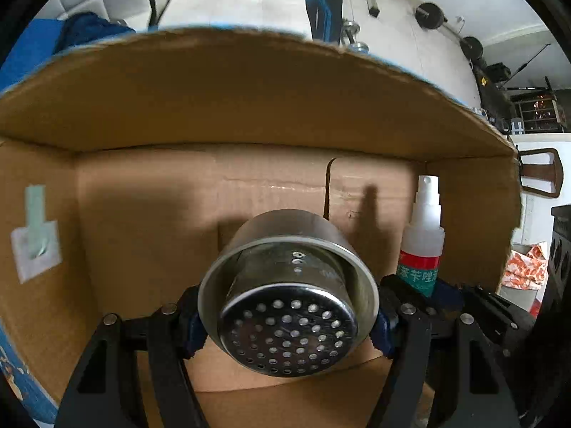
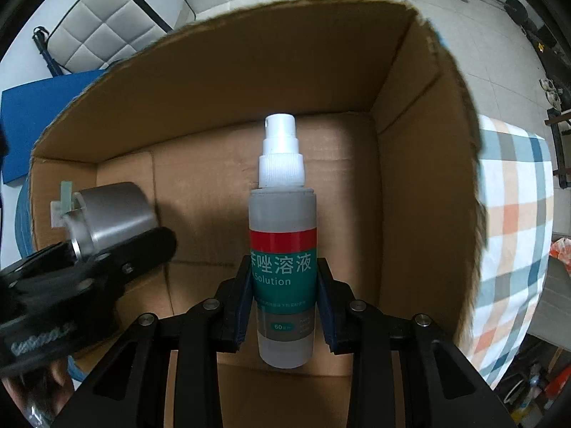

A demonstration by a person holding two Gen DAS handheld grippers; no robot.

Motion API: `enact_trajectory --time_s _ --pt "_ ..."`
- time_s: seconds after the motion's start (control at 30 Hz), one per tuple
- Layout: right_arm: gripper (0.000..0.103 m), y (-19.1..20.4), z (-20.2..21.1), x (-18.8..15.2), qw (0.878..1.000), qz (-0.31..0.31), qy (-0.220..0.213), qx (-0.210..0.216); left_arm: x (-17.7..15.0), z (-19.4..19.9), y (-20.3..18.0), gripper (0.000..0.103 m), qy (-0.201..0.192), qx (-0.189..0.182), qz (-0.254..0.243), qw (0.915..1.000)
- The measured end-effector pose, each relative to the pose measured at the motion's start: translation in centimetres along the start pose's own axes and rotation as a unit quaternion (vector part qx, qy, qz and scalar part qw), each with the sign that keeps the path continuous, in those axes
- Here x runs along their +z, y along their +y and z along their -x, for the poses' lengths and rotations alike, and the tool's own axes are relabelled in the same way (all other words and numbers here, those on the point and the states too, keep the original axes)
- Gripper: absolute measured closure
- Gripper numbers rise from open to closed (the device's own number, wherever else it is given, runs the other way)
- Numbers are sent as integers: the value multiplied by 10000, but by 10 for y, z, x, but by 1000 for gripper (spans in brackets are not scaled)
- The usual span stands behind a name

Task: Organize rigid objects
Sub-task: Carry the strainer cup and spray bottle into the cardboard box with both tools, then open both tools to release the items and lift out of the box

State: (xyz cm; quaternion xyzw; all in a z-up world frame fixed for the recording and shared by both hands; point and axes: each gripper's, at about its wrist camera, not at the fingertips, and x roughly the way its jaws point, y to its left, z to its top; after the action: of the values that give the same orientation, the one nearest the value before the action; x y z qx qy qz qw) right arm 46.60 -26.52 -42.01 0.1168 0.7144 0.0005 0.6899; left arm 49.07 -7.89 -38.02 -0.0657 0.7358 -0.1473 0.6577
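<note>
The left gripper (image 1: 288, 321) clamps a round stainless-steel strainer cup (image 1: 285, 299) by its flared rim, over the floor of an open cardboard box (image 1: 150, 192). The cup's axis runs forward into the box, its perforated, shiny bottom facing the camera and its smooth brushed wall pointing away. The right gripper (image 2: 283, 306) grasps a translucent plastic spray bottle (image 2: 283, 249) by its teal-and-red label; the bottle's long axis runs along the fingers, with the ribbed white pump nozzle farthest from the camera, inside the same box.

I see silver perforated strainer cup (image 1: 288, 306) | spray bottle (image 2: 282, 249) white cap, red-teal label | brown cardboard box (image 2: 357, 82) | plaid cloth (image 2: 514, 214)
</note>
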Motion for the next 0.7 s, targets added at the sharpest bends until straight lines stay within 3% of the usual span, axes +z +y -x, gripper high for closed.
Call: enact_trajectory --time_s 0.2,0.33,0.7 --pt "68 3 -17 9 9999 89 136 -22 16 -19 -4 34 301 -15 30 9995" --pt "68 12 -25 11 9996 204 162 -128 19 -22 -9 32 385 242 50 9990" --pt "63 17 -20 1 9994 158 197 -244 7 13 -21 30 309 176 89 9993"
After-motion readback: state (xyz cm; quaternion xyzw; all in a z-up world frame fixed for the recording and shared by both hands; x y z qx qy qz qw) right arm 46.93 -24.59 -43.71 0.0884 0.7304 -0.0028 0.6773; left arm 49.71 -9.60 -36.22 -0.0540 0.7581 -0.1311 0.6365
